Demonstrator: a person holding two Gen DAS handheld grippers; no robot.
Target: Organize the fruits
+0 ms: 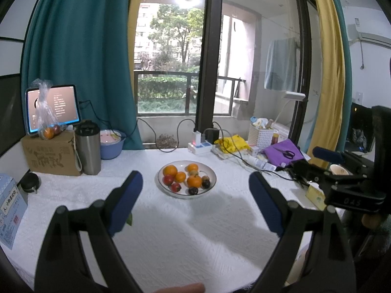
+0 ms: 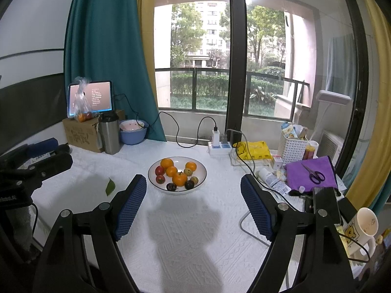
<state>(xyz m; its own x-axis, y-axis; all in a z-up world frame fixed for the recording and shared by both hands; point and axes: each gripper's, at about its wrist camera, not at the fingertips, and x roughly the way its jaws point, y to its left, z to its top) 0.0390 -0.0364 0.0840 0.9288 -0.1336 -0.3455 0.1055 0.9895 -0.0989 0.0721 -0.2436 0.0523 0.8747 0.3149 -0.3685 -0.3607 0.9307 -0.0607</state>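
Both claws are seen held above a white-covered tabletop (image 2: pixel 185 232), pointed toward a window.

Left claw (image 1: pixel 195 190): released, jaws spread wide, nothing between the blue pads. Right claw (image 2: pixel 194 195): likewise released and empty. In the left wrist view the right claw is also seen at 3 o'clock, well apart from the plate.

The fruit plate (image 1: pixel 212 174), white with a dark rim, is seen resting near the middle of the tabletop, at 12 o'clock from each claw and beyond the fingertips, not touched by either. On the plate are noted: four oranges, the largest (image 2: pixel 179 179) near the centre; three red fruits at the plate's 9 o'clock side, one (image 2: pixel 160 170) just beside an orange; two dark purple fruits (image 2: pixel 171 186) at the 6 o'clock rim; two brownish fruits toward 3 o'clock.

A single green leaf (image 2: pixel 110 187) is seen lying on the tabletop at 9 o'clock from the plate, apart from it.

At 10 o'clock, a cardboard box (image 1: pixel 50 155) carries a clear plastic bag (image 1: pixel 45 112) holding more fruit, in front of a lit tablet. A steel tumbler (image 1: pixel 88 147) stands just beside the box.

At 2 o'clock from the plate, scissors (image 2: pixel 315 173) are seen lying on a purple cloth (image 2: pixel 298 173).
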